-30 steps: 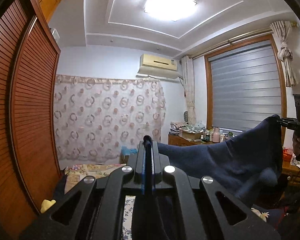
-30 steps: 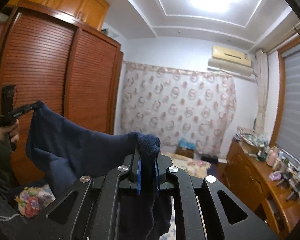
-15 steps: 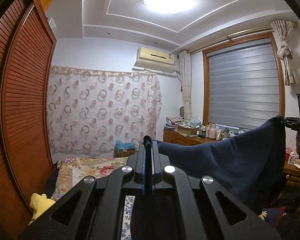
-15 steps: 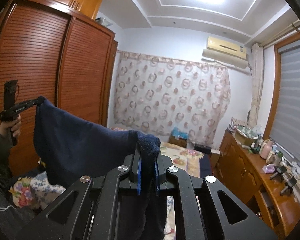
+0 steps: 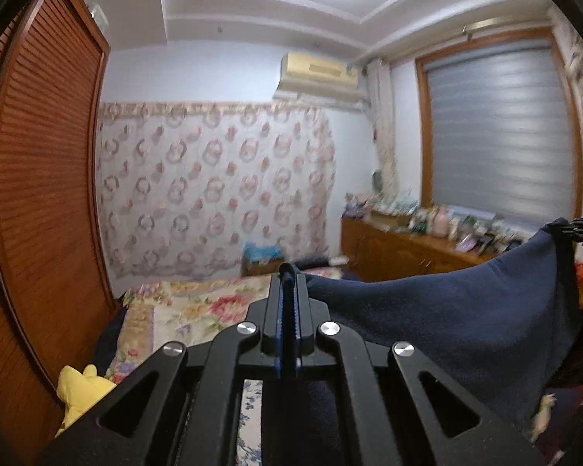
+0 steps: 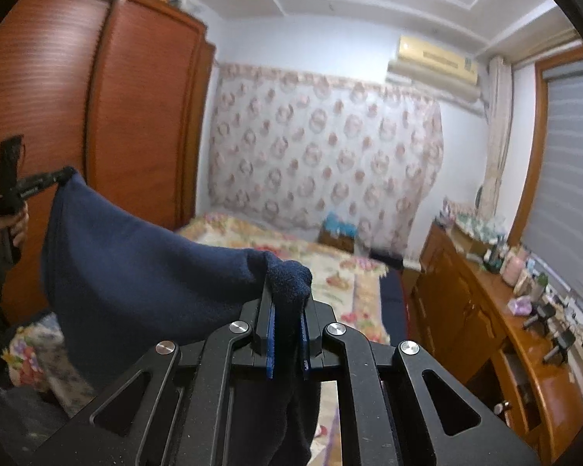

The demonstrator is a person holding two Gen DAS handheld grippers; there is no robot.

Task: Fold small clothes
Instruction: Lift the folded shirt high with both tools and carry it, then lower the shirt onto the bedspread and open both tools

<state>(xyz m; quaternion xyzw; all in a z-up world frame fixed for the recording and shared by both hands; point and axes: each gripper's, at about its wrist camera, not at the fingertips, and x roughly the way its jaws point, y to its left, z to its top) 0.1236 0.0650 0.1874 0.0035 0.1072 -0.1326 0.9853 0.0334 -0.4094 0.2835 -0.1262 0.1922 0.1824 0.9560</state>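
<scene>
You are holding a dark blue garment (image 6: 136, 272) in the air between your two grippers, and it is hanging above the bed with the flowered cover (image 6: 330, 268). Your left gripper (image 5: 287, 272) is pinching one corner of the cloth; its blue pads are pressed together with only a thin edge of fabric between them, so the jaws are standing very narrow. Your right gripper (image 6: 287, 291) is clamping the other corner, where a thicker, fuzzy bunch of the same cloth is sticking out above the jaws, and more cloth is hanging down below them. In the left wrist view, the garment is stretching from the fingers toward the right side, up to the right gripper at the right edge. In the right wrist view, it is stretching to the left, where the left gripper is gripping its top corner and your hand (image 6: 7, 229) is holding the handle. The cloth is sagging a little in the middle between both corners. A wooden wardrobe with slatted doors (image 5: 46, 194) is standing on the left, a patterned curtain (image 5: 213, 190) is hanging on the far wall, and a wooden dresser (image 6: 486, 330) with small bottles is standing on the right under the window blind (image 5: 497, 139). A yellow soft toy (image 5: 81, 388) is lying near the wardrobe.
</scene>
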